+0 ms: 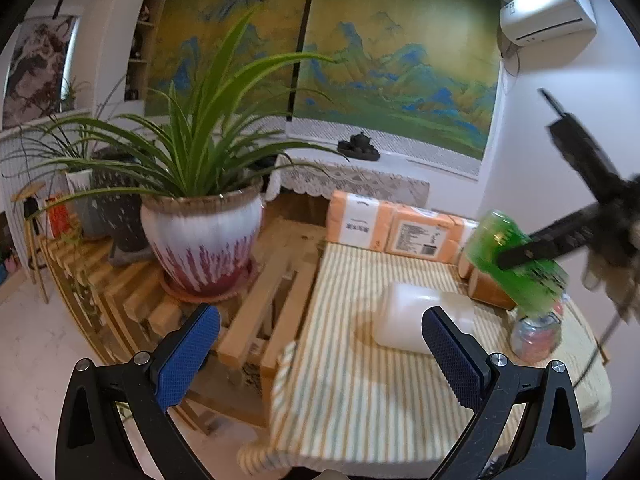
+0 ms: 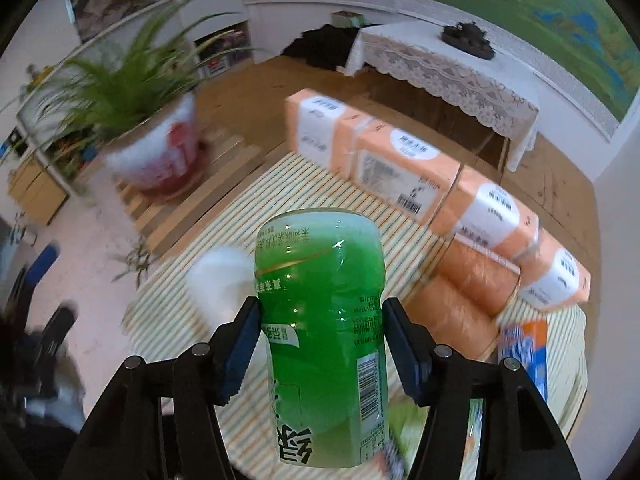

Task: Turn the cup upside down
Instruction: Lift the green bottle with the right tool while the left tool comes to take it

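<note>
Right tongs [image 2: 322,350] squeeze green cup [image 2: 320,320] mid-air – loose grip could drop it; left tongs [image 1: 320,354] at 6 o'clock gape, empty

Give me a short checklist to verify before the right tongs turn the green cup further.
1. Right tongs shut on cup: ok, both pads press its sides.
2. Cup clear of the cloth: ok, it hangs in the air.
3. Left tongs out of the way: ok, open and empty.
4. Landing spot free: not ok, a small jar sits under the cup.
5. Cup empty: cannot tell.
</note>
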Demonstrator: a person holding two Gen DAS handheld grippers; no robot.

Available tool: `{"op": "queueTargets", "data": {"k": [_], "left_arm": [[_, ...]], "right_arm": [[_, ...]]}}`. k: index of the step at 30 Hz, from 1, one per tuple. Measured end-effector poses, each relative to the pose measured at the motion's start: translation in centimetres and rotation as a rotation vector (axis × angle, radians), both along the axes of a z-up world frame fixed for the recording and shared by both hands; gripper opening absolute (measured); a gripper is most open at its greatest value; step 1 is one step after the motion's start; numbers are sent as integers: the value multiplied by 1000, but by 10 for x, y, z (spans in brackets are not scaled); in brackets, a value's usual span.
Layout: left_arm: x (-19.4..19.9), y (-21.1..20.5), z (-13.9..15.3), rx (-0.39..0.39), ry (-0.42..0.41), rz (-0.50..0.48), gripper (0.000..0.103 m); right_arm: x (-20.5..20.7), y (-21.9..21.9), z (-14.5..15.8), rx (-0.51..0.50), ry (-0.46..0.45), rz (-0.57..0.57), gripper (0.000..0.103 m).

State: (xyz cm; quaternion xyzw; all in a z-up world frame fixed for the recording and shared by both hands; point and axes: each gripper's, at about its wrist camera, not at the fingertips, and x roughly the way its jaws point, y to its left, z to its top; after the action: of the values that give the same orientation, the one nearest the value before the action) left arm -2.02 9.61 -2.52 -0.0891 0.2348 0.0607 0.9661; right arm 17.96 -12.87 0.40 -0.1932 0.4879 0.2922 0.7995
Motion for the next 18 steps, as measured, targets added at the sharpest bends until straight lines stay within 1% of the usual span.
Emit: {"op": "queueTargets", "data": {"k": [1, 4, 8, 13, 18], "left_arm": [[-1, -2, 0, -4, 6, -8, 102], [-5, -9, -1, -2, 11, -22, 102], [-10, -16, -1, -1, 17, -33, 102], [-10, -17, -6, -25, 48, -42, 102], [-13, -17, -6, -19, 53, -34, 102]], "right_arm": [[-9, -3, 0, -3, -2, 8, 57], [-33, -11, -9, 0, 43, 24, 57], [-55, -20, -38, -34, 98, 20, 57], [-63, -23, -71, -68, 136, -5, 58], [-63, -22, -83, -77, 140, -8, 58]]}}
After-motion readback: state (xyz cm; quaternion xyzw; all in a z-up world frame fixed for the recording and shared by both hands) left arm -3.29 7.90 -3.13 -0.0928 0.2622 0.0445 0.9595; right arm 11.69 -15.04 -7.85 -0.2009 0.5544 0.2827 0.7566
